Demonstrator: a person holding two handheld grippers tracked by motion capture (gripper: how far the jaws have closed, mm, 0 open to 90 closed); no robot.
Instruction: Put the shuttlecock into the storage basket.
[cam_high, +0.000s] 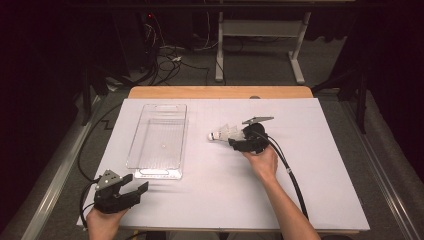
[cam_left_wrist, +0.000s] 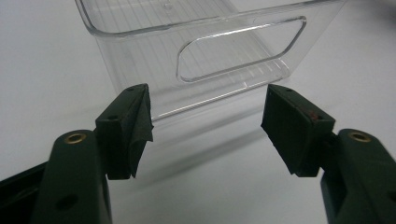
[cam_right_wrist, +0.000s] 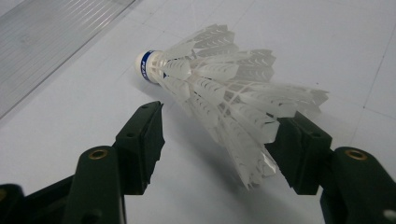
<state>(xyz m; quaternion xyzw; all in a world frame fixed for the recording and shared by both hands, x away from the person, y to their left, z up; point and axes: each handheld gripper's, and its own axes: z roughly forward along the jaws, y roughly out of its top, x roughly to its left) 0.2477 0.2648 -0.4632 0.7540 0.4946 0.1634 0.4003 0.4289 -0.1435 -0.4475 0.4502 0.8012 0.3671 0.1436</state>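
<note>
A white feather shuttlecock (cam_high: 224, 132) (cam_right_wrist: 219, 93) with a blue-banded cork lies on its side on the white table sheet, cork pointing left in the high view. My right gripper (cam_high: 236, 138) (cam_right_wrist: 222, 123) is open around its skirt. The left pad stands clear of the feathers, and the right pad is right at their edge. My left gripper (cam_high: 139, 181) (cam_left_wrist: 208, 100) is open and empty near the front left corner, facing the near end of a clear plastic bin (cam_high: 182, 150) (cam_left_wrist: 140, 51).
The bin (cam_right_wrist: 46, 42) is long, with a handle cutout in its near wall, and stands left of centre. White sheet (cam_high: 310, 165) covers the wooden table. A black cable (cam_high: 292, 175) trails from the right gripper towards the front edge.
</note>
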